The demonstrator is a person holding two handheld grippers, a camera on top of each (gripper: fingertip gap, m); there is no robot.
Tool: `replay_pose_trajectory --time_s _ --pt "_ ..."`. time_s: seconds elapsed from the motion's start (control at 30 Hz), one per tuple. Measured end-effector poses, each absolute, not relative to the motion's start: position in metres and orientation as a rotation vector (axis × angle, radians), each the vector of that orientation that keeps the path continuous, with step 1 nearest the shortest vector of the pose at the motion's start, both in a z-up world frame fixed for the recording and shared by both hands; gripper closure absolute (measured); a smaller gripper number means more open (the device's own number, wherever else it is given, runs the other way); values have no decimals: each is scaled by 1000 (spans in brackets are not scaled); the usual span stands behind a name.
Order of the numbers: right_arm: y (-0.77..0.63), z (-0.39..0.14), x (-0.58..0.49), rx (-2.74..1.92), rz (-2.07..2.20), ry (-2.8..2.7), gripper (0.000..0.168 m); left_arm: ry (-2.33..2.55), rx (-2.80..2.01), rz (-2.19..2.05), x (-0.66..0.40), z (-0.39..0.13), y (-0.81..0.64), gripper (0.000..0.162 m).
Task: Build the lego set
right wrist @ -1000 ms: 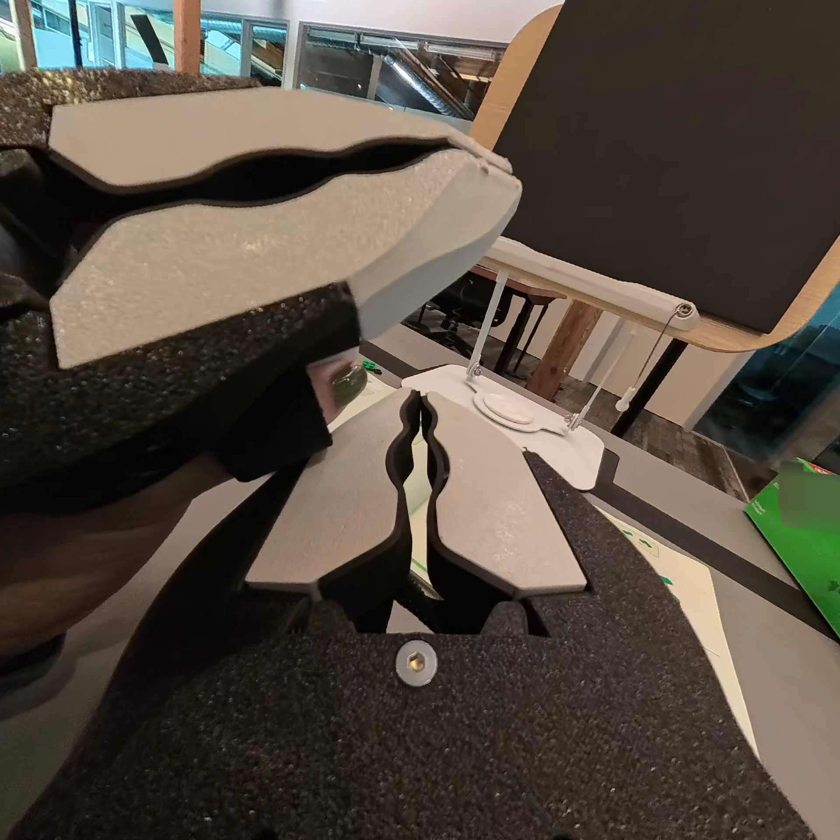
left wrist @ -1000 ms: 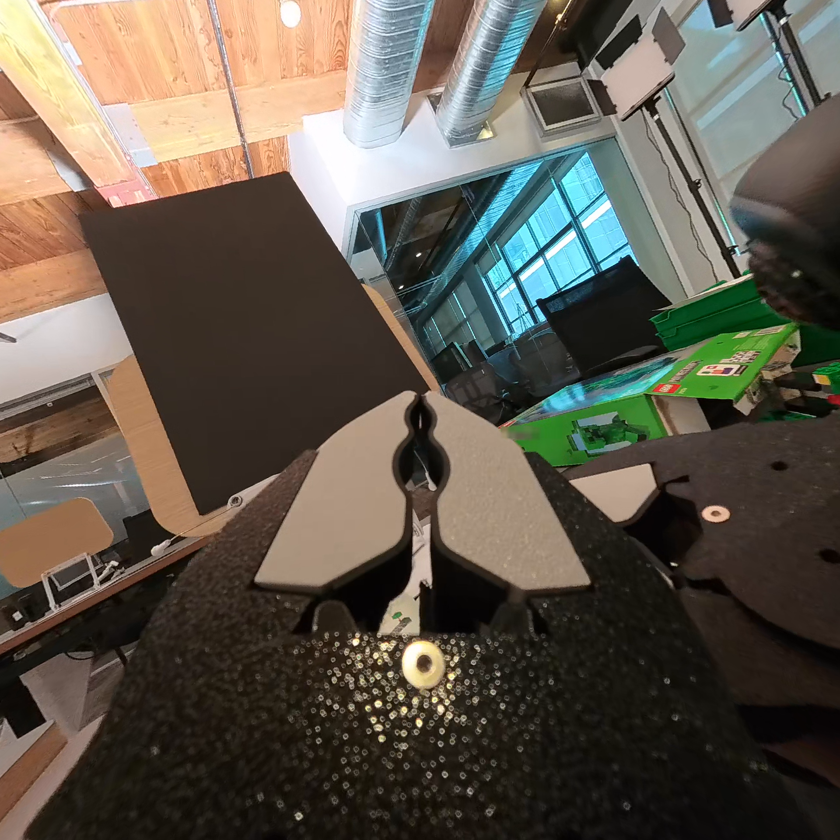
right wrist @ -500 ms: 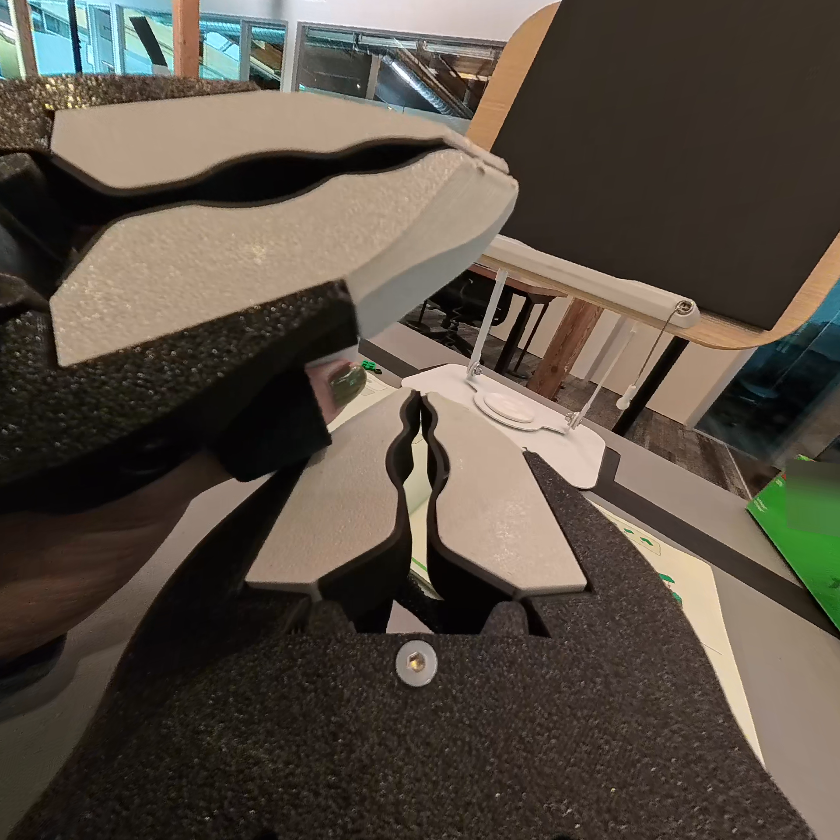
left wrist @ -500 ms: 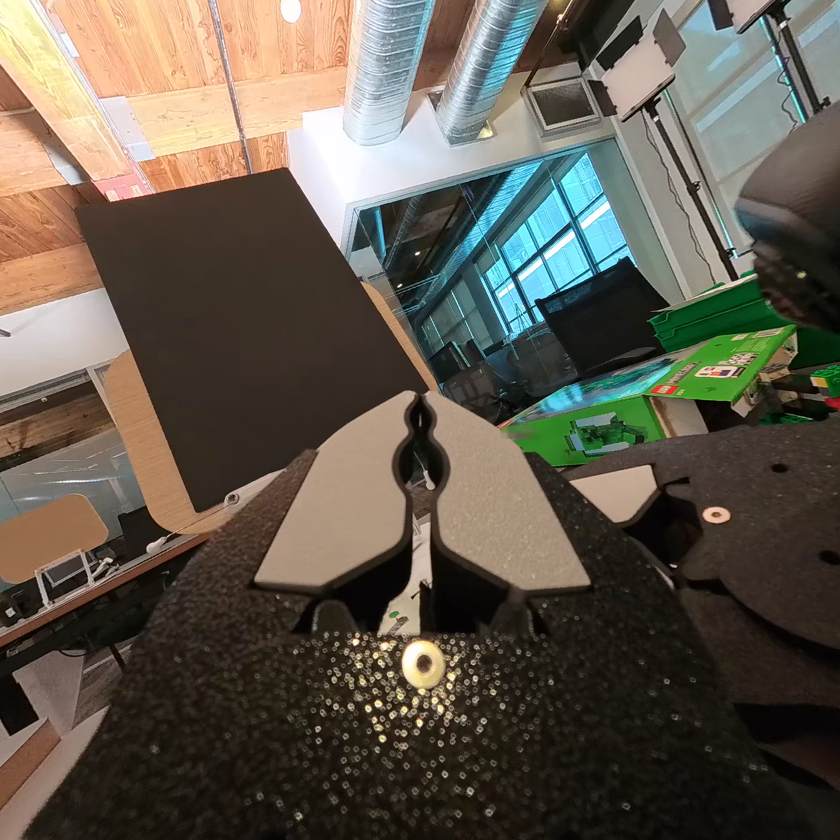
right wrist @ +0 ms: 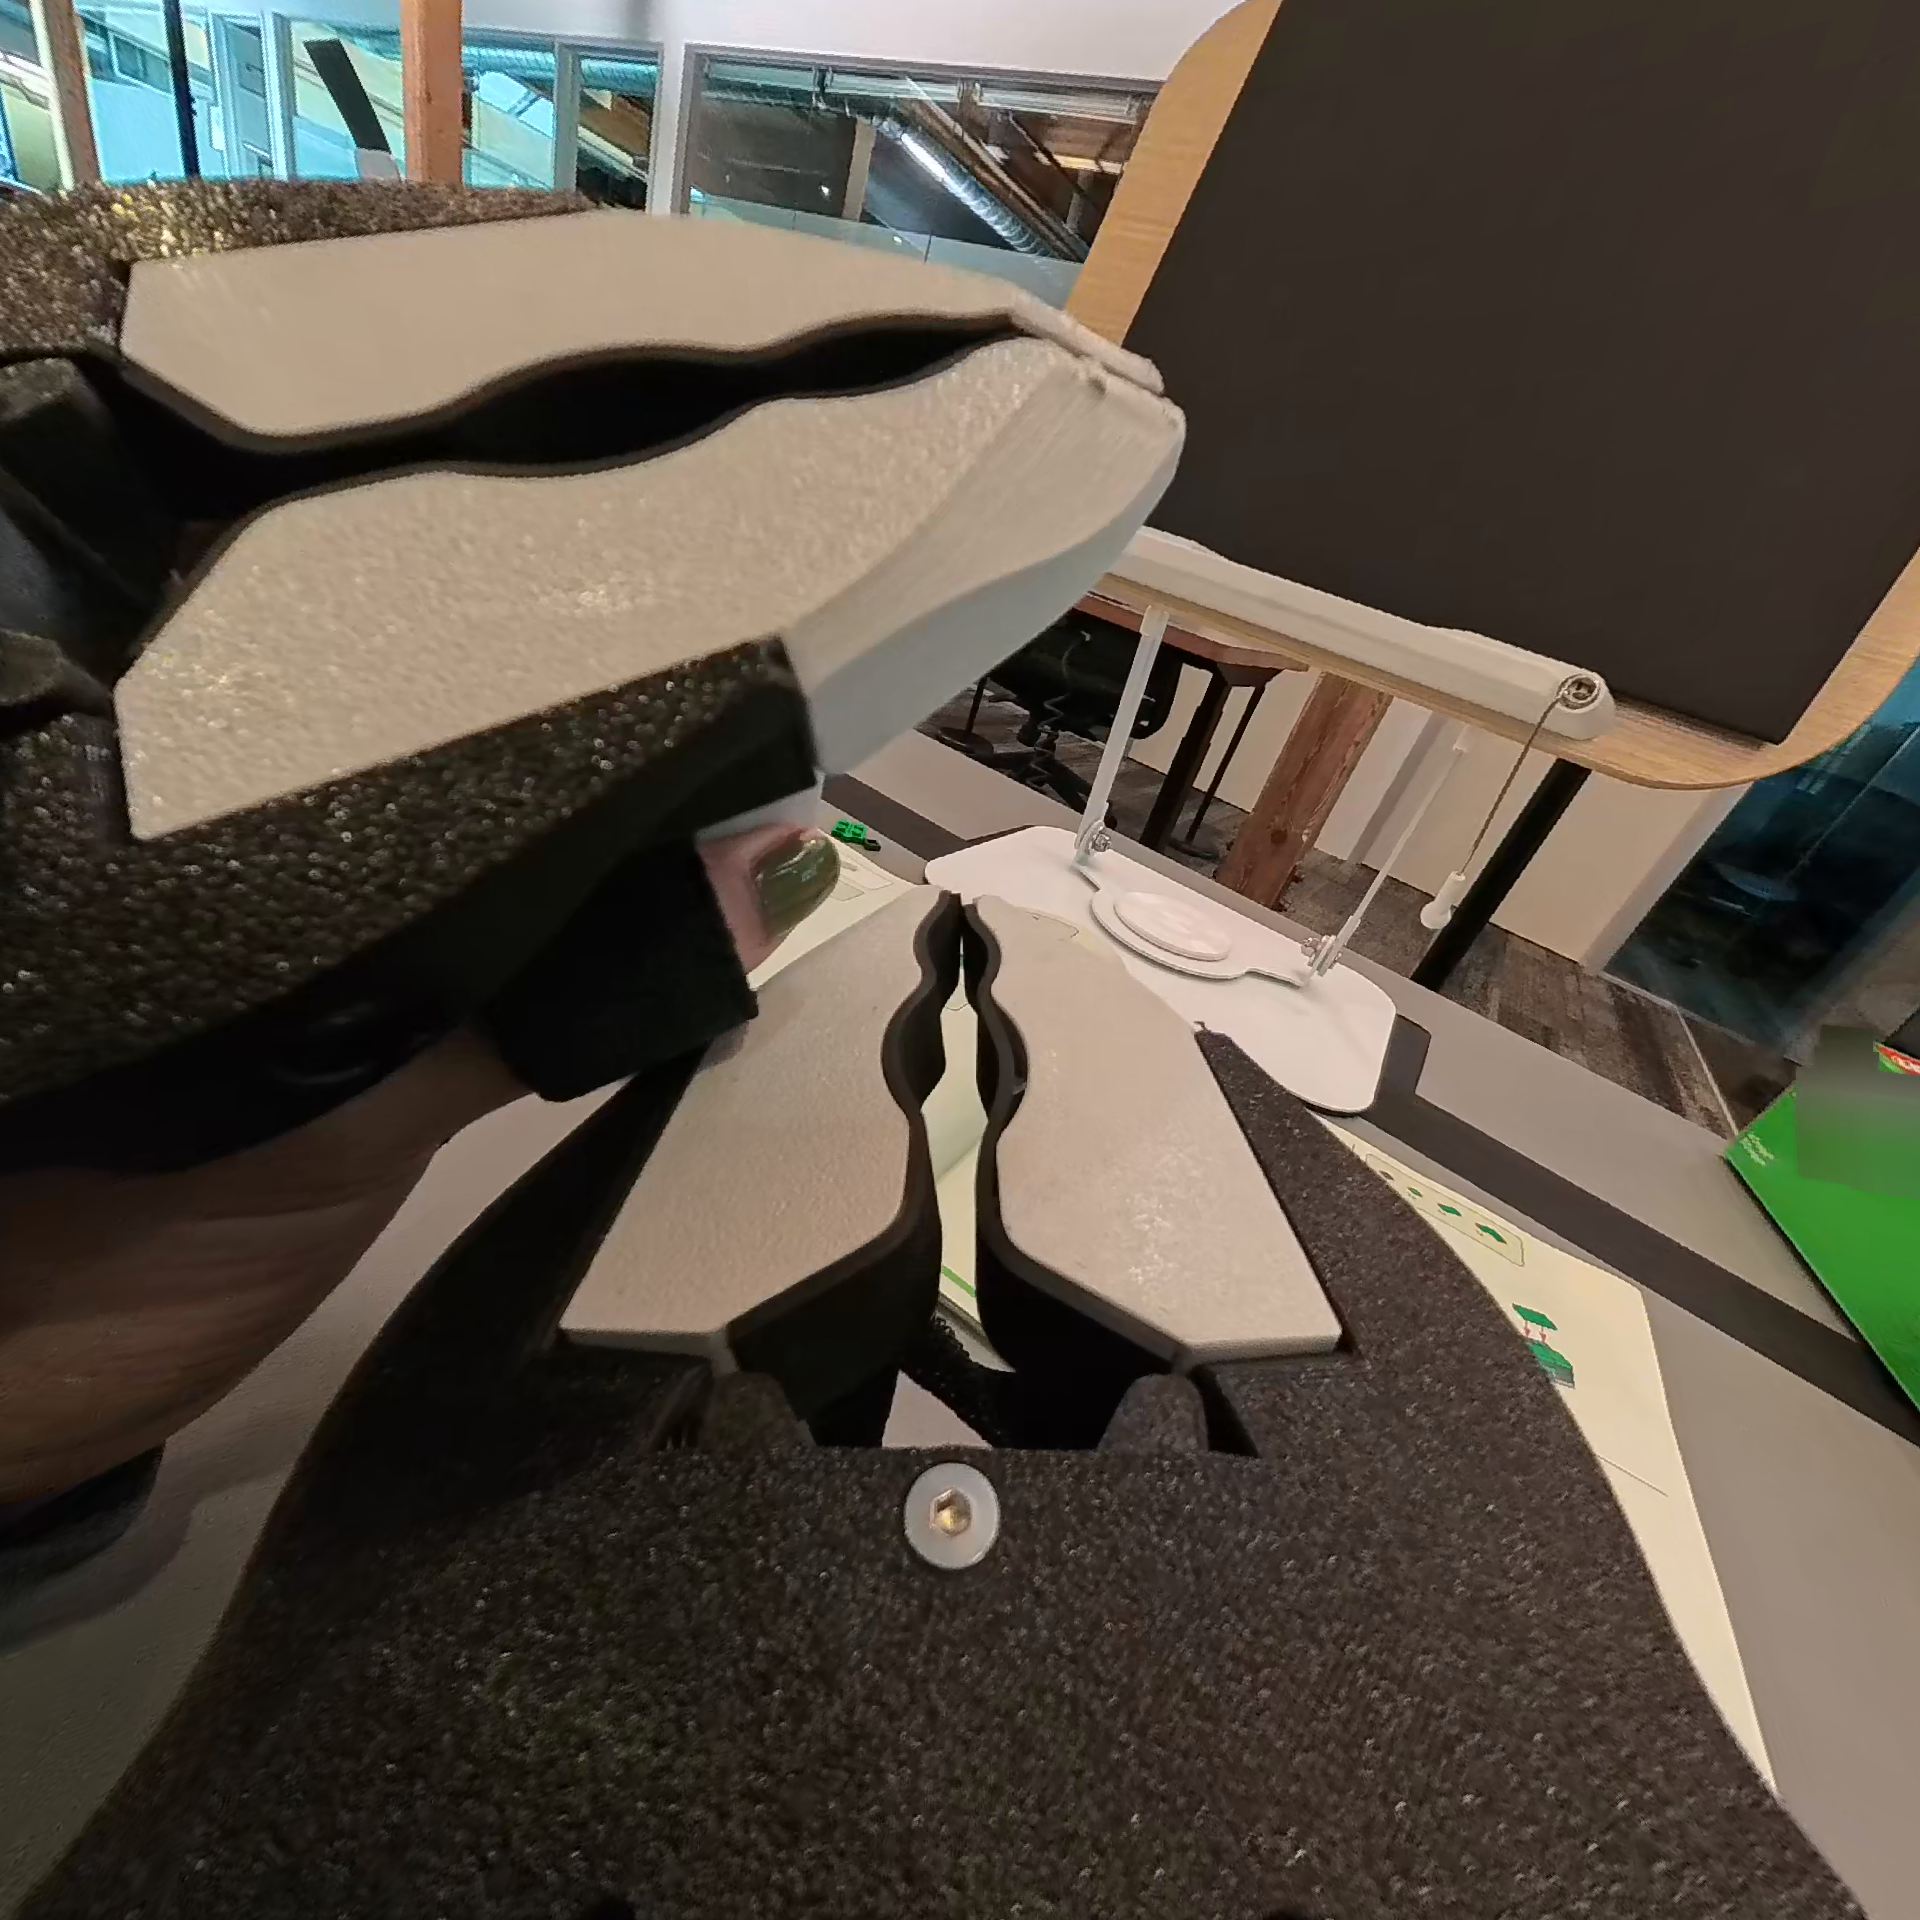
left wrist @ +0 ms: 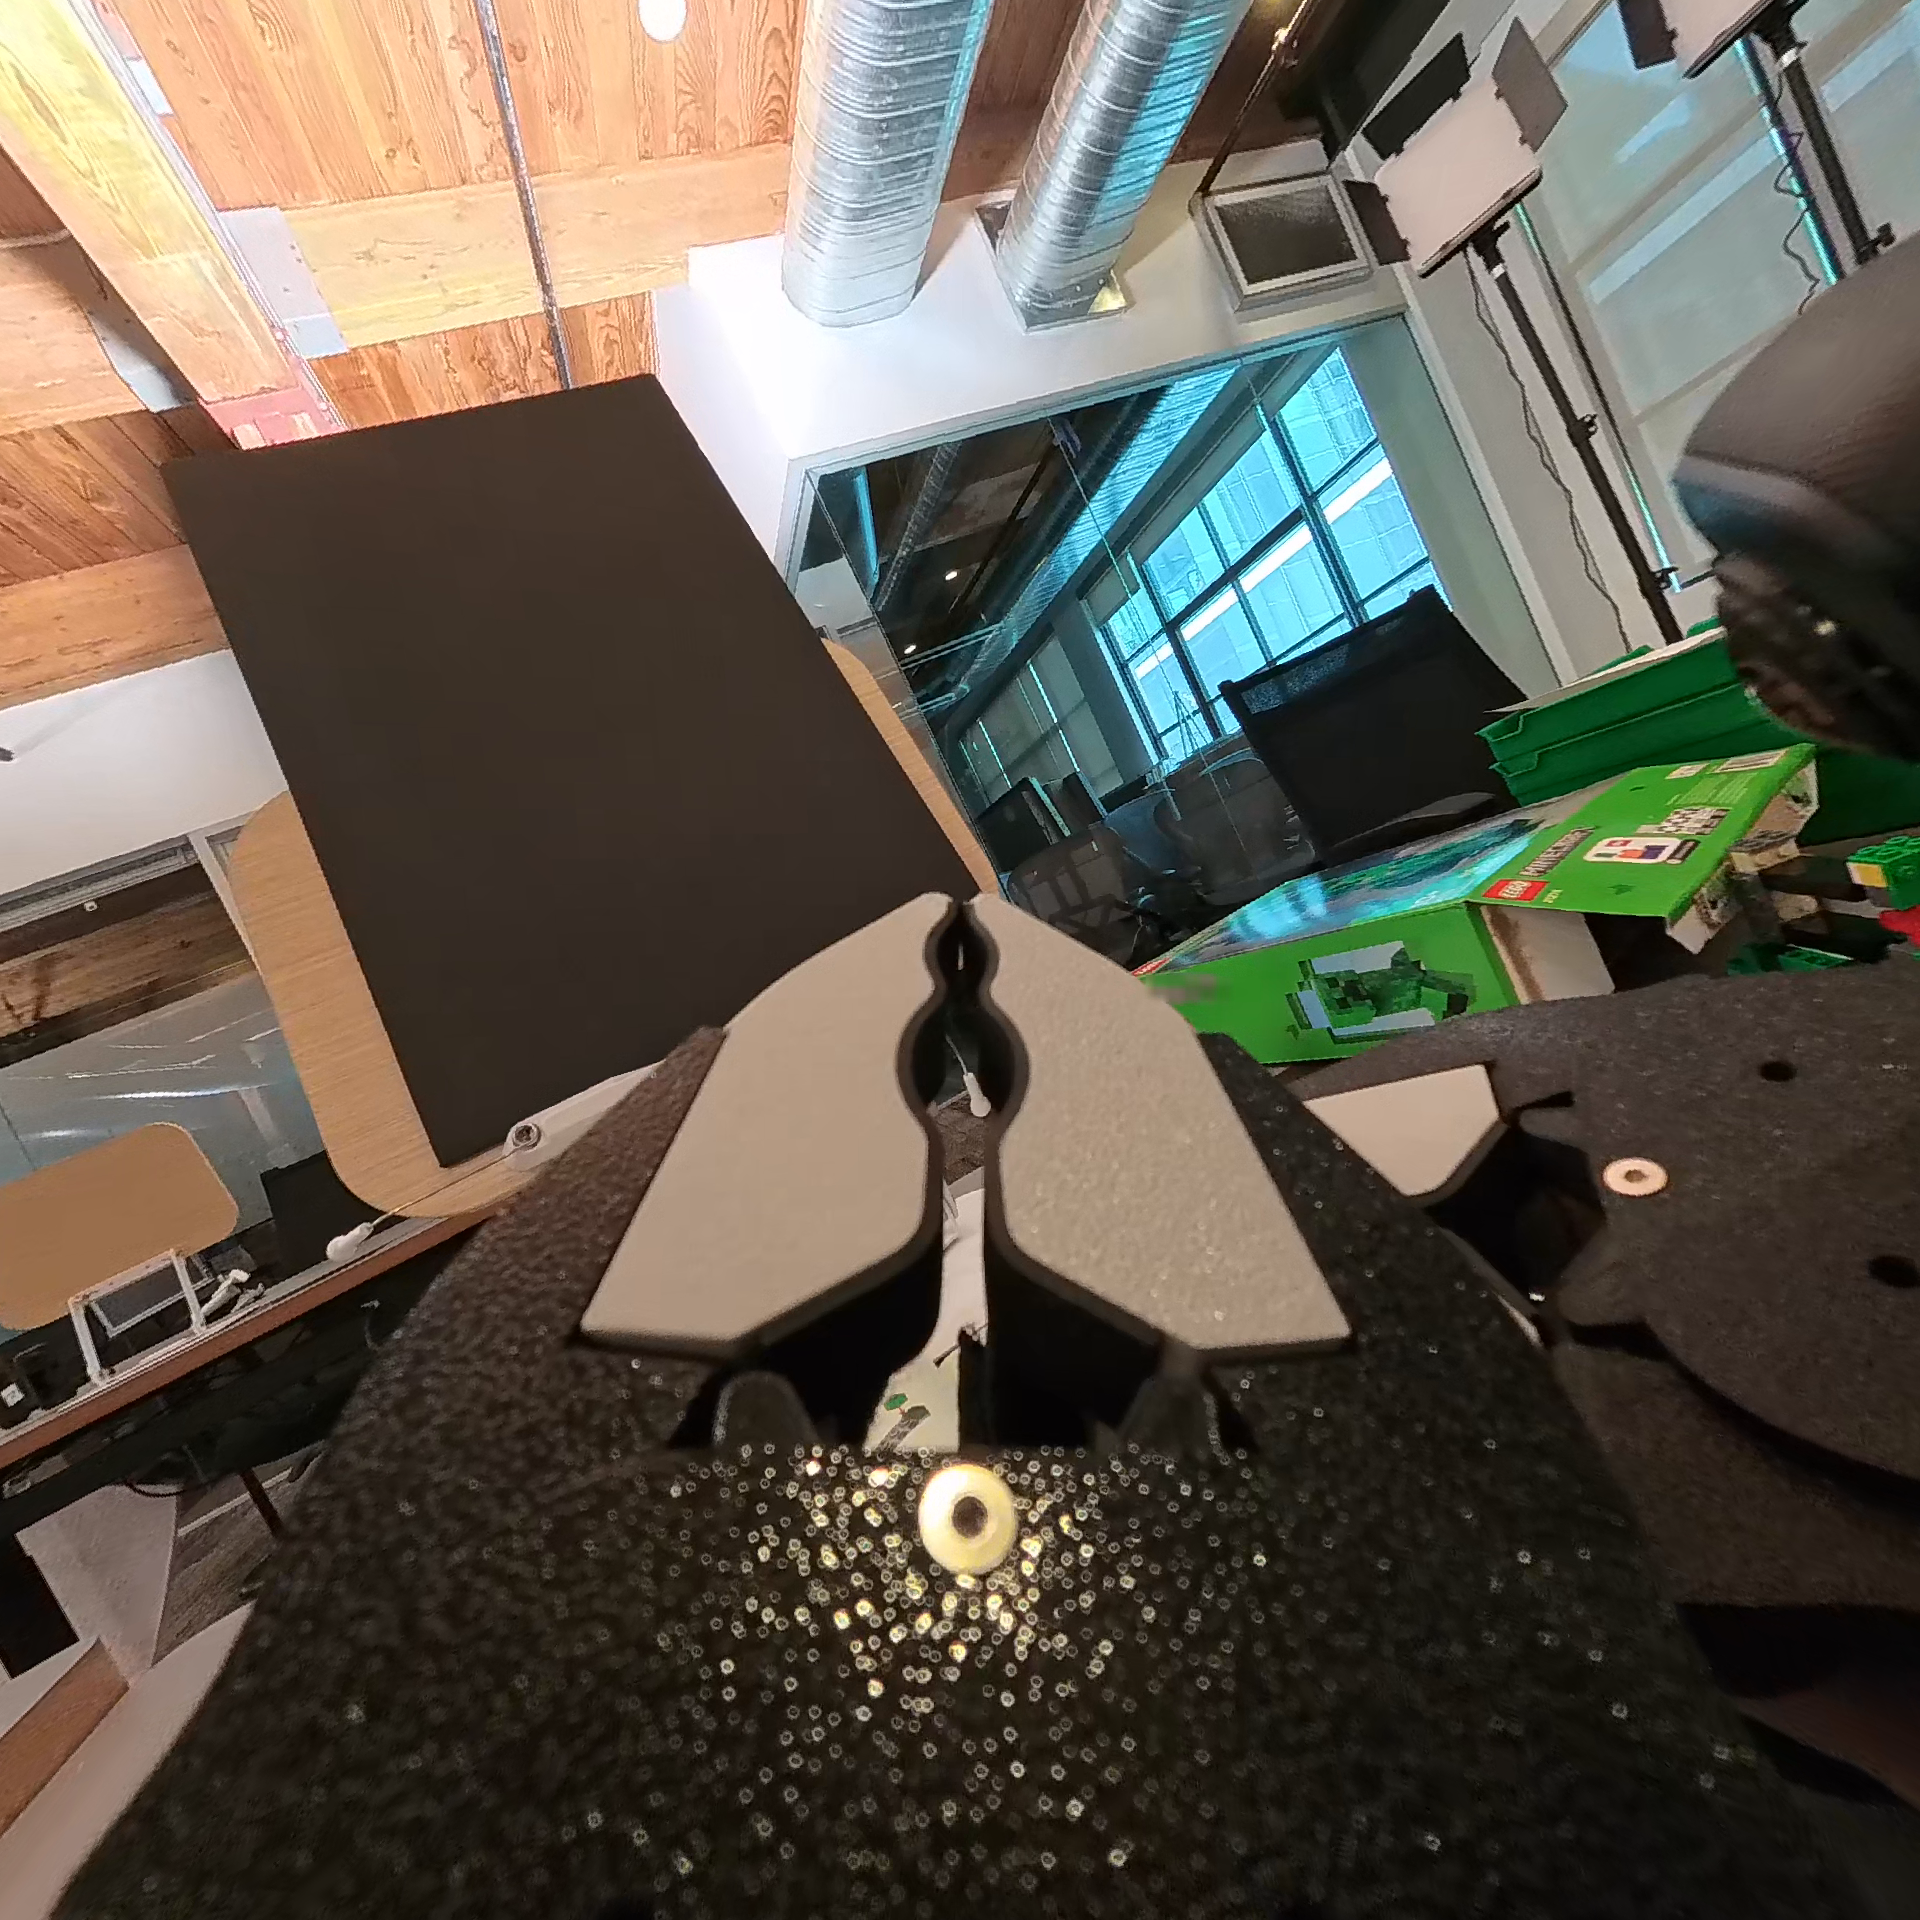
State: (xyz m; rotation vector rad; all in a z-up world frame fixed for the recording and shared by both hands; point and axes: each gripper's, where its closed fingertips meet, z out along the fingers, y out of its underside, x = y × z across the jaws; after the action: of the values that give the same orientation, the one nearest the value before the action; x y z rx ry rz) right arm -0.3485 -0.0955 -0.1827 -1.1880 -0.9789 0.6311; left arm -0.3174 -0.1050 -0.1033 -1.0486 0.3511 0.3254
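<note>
Green lego box (left wrist: 1340, 977), contents hidden

Wood-plank ceiling (left wrist: 395, 156), silver ducts (left wrist: 883, 156), glass partitions (left wrist: 1247, 582), grey table (right wrist: 1766, 1507)

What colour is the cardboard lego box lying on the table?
Bright green cardboard lego box, best seen in the left wrist view.

Light: bright daylight from the windows (left wrist: 1257, 623) and a ceiling lamp (left wrist: 658, 12).
Glare: sparkles on the left gripper (left wrist: 961, 920) body.
Blur: left gripper soft in right wrist view.
Distortion: wide-angle bending at edges.
</note>
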Motion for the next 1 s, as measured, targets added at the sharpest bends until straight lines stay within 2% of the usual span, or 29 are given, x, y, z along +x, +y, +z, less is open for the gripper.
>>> replay_pose_trajectory --time_s 0.5,0.7,1.0 --pt "-91 -182 -347 -1198 591 -952 168 355 -1056 324 -319 -105 -104 162" --pt "-87 -185 -350 -1201 472 -966 168 167 -1117 264 -358 -107 -104 162" --pt "-90 -186 -351 -1190 488 -984 168 206 -1140 402 -372 -117 -114 162"
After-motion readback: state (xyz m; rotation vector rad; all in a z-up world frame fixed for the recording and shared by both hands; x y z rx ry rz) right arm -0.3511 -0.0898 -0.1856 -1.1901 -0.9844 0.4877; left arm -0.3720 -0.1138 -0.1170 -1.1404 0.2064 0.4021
